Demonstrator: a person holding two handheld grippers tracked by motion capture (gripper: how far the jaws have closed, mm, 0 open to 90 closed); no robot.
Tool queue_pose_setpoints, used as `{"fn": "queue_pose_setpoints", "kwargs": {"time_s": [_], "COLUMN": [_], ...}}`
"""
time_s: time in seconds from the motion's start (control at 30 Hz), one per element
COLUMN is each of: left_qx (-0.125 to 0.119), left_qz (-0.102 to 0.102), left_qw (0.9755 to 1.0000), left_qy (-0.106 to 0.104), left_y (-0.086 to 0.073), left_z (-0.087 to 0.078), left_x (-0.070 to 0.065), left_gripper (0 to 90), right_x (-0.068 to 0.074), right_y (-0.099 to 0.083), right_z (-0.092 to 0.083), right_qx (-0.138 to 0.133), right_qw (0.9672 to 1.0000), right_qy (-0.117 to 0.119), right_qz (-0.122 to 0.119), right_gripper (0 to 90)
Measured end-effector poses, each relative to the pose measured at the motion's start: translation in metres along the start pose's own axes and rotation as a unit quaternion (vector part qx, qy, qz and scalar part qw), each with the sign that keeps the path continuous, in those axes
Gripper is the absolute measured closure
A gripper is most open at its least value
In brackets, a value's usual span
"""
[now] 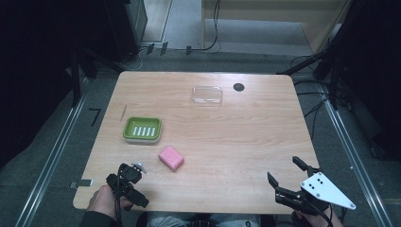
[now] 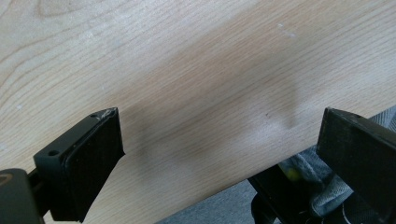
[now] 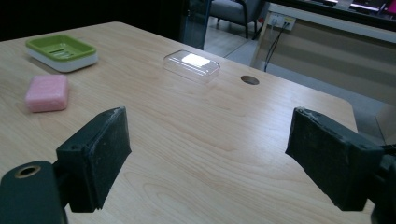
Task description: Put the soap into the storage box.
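Pink soap [image 1: 171, 158]: just R of left claw [image 1: 126, 182], near green dish [image 1: 142, 129]. Both claws wide open, empty; right claw [image 1: 286, 176] farther R. Grip soap square across flat sides.

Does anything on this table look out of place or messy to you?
Nothing is spilled or broken. The pink soap bar lies on the bare table beside its green soap dish, not in it, and the clear lid sits apart near the far edge.
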State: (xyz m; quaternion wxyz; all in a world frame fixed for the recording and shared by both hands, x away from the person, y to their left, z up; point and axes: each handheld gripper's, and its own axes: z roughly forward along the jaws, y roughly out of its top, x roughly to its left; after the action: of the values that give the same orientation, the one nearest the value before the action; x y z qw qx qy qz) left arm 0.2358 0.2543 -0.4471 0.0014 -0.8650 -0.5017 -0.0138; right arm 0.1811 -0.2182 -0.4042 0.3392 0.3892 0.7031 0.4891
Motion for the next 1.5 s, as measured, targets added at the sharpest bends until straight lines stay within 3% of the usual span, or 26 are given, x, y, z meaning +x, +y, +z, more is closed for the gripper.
{"fn": "queue_pose_setpoints", "kwargs": {"time_s": [0.2, 0.4, 0.63, 0.83, 1.1, 1.5], "left_qx": [-0.002, 0.001, 0.0, -0.007, -0.017, -0.034], "left_qz": [0.002, 0.005, 0.009, 0.011, 0.015, 0.021], "left_qw": [1.0, 1.0, 1.0, 0.9999, 0.9997, 0.9992], "left_qy": [0.0, -0.002, -0.001, 0.002, 0.002, 0.001], "left_y": [0.0, -0.001, 0.0, 0.001, 0.009, 0.024], "left_z": [0.001, 0.001, 0.0, -0.001, -0.006, -0.013], "left_x": [0.0, 0.0, -0.001, -0.002, -0.004, -0.005], "left_gripper": [1.2, 1.1, 1.1, 1.1, 1.0, 0.5], "right_x": [0.002, -0.002, 0.002, 0.002, 0.003, 0.001], "right_y": [0.001, 0.001, 0.001, 0.002, 0.002, 0.002], "right_z": [0.001, -0.001, 0.0, 0.003, 0.003, 0.001], "right_qx": [0.007, -0.003, 0.003, 0.019, 0.022, 0.014], "right_qw": [0.9996, 0.9986, 0.9992, 0.9978, 0.999, 0.9993], "right_qy": [-0.026, -0.043, -0.04, -0.063, -0.038, -0.033], "right_qz": [-0.001, 0.029, 0.005, 0.014, 0.004, 0.01], "right_gripper": [13.6, 13.6, 13.6, 13.6, 13.6, 13.6]}}
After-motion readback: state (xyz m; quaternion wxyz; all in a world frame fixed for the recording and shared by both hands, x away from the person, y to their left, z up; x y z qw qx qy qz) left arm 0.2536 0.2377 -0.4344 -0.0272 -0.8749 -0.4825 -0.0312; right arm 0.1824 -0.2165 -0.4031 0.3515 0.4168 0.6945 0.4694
